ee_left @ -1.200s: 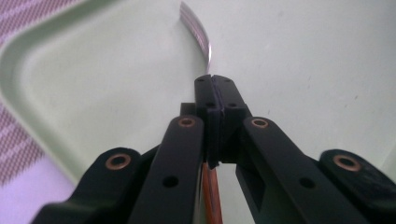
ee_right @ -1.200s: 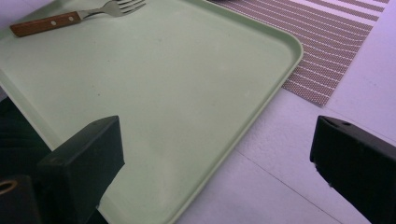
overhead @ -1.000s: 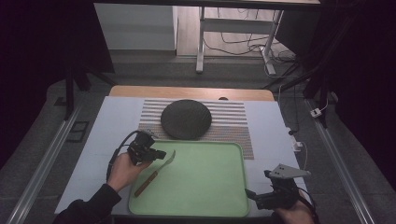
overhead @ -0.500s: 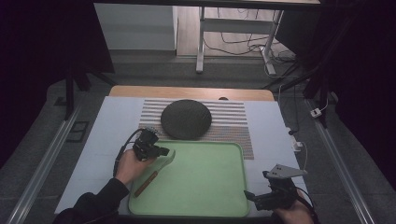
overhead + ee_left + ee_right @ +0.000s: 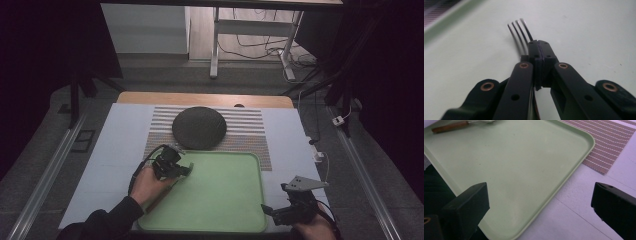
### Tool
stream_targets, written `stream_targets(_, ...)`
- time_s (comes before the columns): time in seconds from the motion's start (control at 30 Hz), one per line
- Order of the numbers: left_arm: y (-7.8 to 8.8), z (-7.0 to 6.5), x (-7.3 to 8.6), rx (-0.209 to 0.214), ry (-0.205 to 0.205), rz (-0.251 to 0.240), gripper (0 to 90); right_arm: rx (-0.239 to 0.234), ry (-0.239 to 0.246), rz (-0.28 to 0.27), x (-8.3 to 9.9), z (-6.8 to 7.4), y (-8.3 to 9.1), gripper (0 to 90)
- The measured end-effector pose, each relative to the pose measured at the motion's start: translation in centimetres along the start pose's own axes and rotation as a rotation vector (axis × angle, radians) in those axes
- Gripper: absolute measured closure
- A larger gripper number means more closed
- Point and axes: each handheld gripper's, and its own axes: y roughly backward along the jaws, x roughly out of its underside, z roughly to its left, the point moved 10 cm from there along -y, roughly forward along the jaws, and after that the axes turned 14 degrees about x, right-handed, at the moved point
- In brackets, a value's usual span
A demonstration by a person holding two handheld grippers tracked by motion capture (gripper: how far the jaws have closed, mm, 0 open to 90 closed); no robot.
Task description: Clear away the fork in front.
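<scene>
- Left gripper (image 5: 186,170), left of centre in the high view, is clamped on a fork (image 5: 520,33) over the green tray (image 5: 225,200), tines forward, likely to reposition it.
- Right gripper (image 5: 270,210), lower right, gapes empty, waiting.

My left gripper (image 5: 186,169) had its jaws pressed together, pads meeting at the tips, my left hand (image 5: 147,184) wrapped behind it. My right gripper (image 5: 267,210) sat with jaws spread wide, nothing between the fingers.
</scene>
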Motion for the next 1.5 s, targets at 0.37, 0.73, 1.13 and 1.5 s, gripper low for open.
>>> stream_targets(0.37,-2.1,-1.9,0.3,0.049,-0.042,0.050,88.3,0.001,-0.010,-0.001,0.0,-0.1,0.0,2.0)
stream_targets(0.73,-1.2,1.0,0.6,-0.035,-0.006,0.024,88.3,0.000,-0.012,0.000,0.0,-0.1,0.0,2.0)
stream_targets(1.13,1.6,4.3,2.1,-0.105,0.115,-0.002,88.3,-0.004,-0.019,-0.005,-0.1,-0.1,0.0,2.1)
stream_targets(1.5,3.2,5.9,3.0,-0.130,0.175,-0.017,88.2,-0.002,-0.018,-0.001,0.0,-0.2,0.0,2.2)
